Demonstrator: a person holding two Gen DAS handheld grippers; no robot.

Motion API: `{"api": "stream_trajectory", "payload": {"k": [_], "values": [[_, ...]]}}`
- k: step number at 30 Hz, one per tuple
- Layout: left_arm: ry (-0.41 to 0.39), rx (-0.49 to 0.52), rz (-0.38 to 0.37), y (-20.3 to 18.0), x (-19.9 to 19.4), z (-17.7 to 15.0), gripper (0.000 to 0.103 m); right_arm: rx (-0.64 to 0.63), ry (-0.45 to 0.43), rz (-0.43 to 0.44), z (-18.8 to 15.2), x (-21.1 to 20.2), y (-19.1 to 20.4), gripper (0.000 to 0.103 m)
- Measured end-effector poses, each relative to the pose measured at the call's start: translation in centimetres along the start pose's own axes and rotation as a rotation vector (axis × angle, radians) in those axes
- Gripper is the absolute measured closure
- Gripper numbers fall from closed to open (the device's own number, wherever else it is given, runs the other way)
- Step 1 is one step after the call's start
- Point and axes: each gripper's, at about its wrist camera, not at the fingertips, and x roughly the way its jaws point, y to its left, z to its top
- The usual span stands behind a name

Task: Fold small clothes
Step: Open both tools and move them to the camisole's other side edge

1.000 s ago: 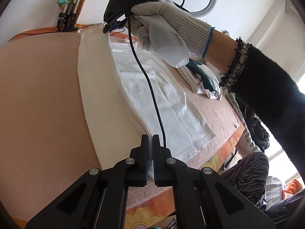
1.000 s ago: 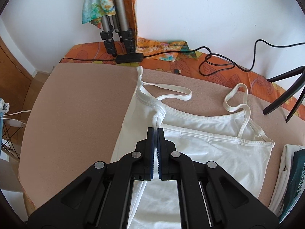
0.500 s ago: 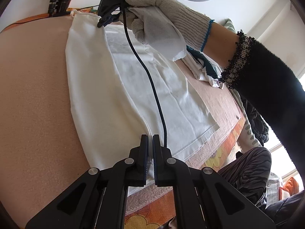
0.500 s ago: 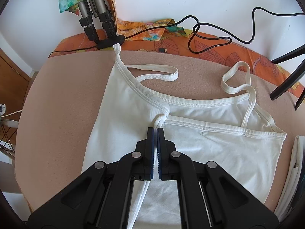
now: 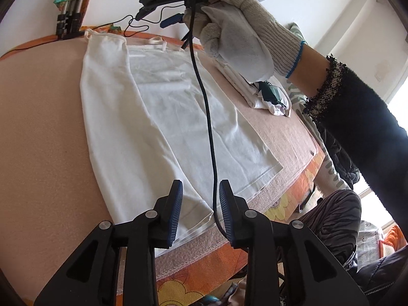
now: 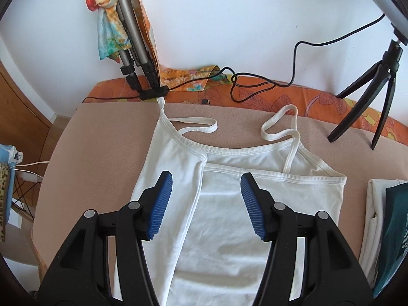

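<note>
White camisole [image 6: 229,216] flat below both tongs, left tongs [image 5: 200,211] and right tongs [image 6: 205,204] opening, gripping nothing

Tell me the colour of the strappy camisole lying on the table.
White camisole; clearest in the right wrist view.

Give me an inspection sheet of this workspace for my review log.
Surface: beige blanket over orange floral cover.
Job's things: white camisole lying flat, one side folded over.
Clutter: folded clothes stack at the blanket's edge.
Grippers: left gripper and right gripper opening, nothing between pads.
Cables: black cable looped by wall; another hanging over camisole.
Surroundings: tripod, ring-light stand, white wall.
</note>
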Motion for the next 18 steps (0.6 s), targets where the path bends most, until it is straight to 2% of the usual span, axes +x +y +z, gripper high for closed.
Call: {"api": "stream_trajectory", "payload": {"k": [6, 12, 18], "values": [[-0.045, 0.079, 0.028, -1.7, -0.7, 0.2, 0.075, 0.011, -0.081, 0.027, -1.2, -6.1, -2.6, 0.044], [-0.060, 0.142, 0.057, -3.4, -0.1, 0.4, 0.075, 0.053, -0.144, 0.041, -5.3, -11.4, -6.1, 0.044], [-0.043, 0.198, 0.052, -5.8, 1.2, 0.3, 0.075, 0.087, -0.196, 0.036, -9.3, -15.7, -9.5, 0.044]]}}
